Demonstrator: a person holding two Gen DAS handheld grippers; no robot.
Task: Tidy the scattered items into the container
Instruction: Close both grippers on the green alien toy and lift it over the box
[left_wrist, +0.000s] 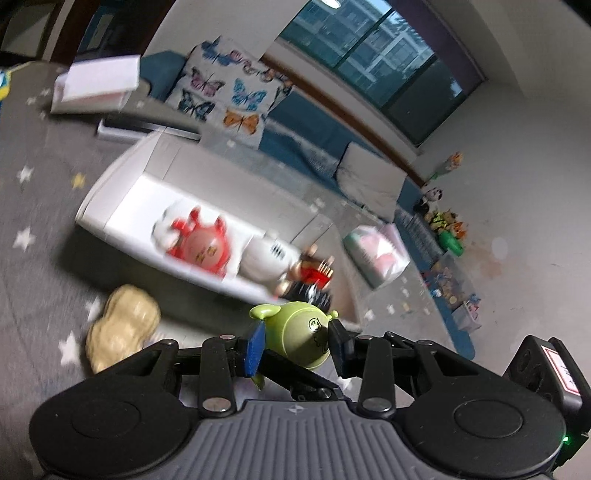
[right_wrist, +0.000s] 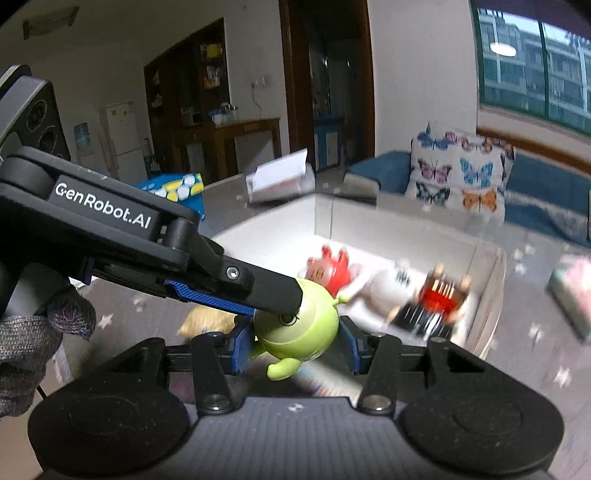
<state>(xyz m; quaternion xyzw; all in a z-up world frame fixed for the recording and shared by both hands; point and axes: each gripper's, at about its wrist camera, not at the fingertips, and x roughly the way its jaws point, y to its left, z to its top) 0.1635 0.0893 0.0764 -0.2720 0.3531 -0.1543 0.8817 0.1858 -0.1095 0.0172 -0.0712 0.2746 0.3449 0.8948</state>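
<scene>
Clamped from both sides, one green toy (left_wrist: 304, 334) is held by the left gripper (left_wrist: 295, 345), whose blue pads press on its round body; in the right wrist view the same toy sits between the pads of the right gripper (right_wrist: 295, 345), which appear closed on it too, while a finger of the left gripper lies across its top. The toy is carried clear of the rug (left_wrist: 33, 206), just short of the box (left_wrist: 110, 192). One peanut toy (left_wrist: 122, 326) is left on the rug beside the near wall of the box. Inside the box three things can be counted: a red toy (left_wrist: 199, 242), a white toy (left_wrist: 264, 260) and a red-and-black toy (left_wrist: 312, 278), all blurred. The task is judged more than half done, with the green toy to be dropped in and the peanut toy to follow.
</scene>
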